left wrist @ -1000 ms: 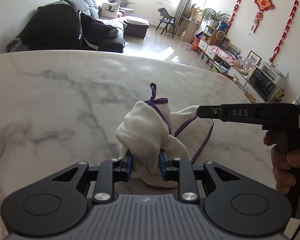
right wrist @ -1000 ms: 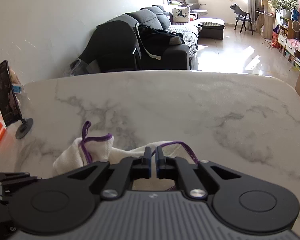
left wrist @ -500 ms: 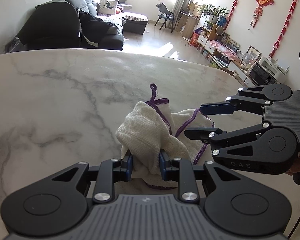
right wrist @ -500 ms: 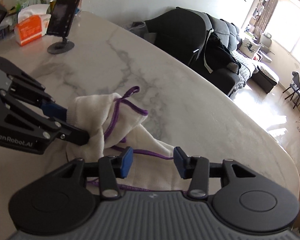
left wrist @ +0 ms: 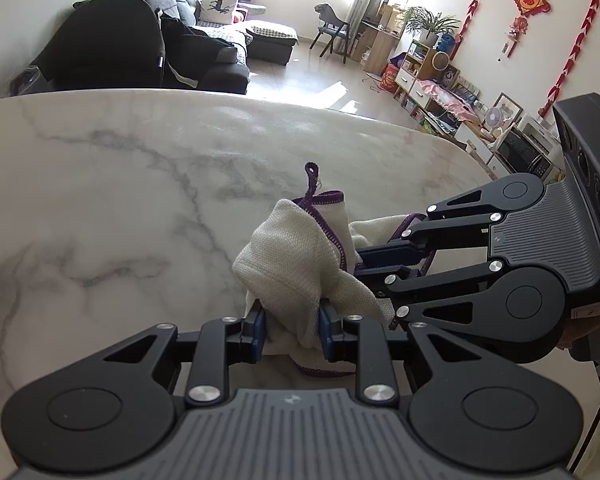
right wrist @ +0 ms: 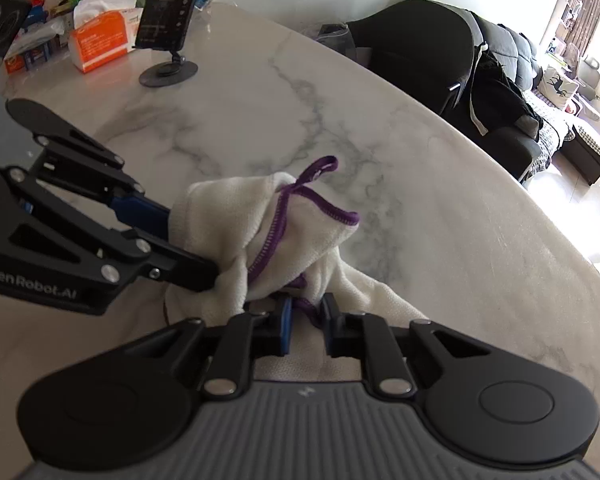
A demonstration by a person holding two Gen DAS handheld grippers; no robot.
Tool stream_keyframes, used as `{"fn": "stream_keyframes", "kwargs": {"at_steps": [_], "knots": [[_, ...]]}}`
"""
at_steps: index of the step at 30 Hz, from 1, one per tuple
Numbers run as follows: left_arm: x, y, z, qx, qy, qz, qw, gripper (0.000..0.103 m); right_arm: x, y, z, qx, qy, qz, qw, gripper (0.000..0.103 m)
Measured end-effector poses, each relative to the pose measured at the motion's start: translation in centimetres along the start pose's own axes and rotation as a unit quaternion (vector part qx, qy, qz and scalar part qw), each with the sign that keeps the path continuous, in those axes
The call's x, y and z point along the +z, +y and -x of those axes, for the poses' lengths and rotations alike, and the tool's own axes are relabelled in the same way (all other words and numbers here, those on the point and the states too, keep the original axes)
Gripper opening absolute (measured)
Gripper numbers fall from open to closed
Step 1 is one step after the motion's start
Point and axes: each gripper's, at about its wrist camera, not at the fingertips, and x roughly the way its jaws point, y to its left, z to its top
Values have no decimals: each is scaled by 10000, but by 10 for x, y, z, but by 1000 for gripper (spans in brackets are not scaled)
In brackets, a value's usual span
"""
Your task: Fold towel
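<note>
Both tongs [right wrist: 304, 320] [right wrist: 188, 240] pinch the bunched towel [right wrist: 284, 236].

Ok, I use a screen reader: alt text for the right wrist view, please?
The right gripper pinches a purple-edged white towel on a marble table; the left gripper clamps the same bunched cloth from the left.

My left black two-finger gripper [left wrist: 292, 326] has its blue-padded jaws clamped on a bunch of white cloth. My right black two-finger gripper [right wrist: 305, 320] comes in from the side, crossing ahead of the left, jaws narrowly apart around purple-edged fabric.
</note>
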Motion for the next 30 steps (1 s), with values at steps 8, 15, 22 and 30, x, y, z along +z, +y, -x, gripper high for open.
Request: {"fn": "stream_keyframes", "kwargs": {"at_steps": [8,15,22,30], "knots": [[5,11,-3,-11,-56,8,10000,27,-3,-3,10,-115,-148,-250,9995,6],[5,12,3,12,-113,10,9999,27,1,-2,21,-319,-248,-189,9990,6],[3,15,9,171,-154,-9,9997,27,-2,-8,29,-641,-241,-210,9974,6],[2,20,13,454,-214,14,9987,27,-9,-17,37,-812,-221,-330,9959,6]]}}
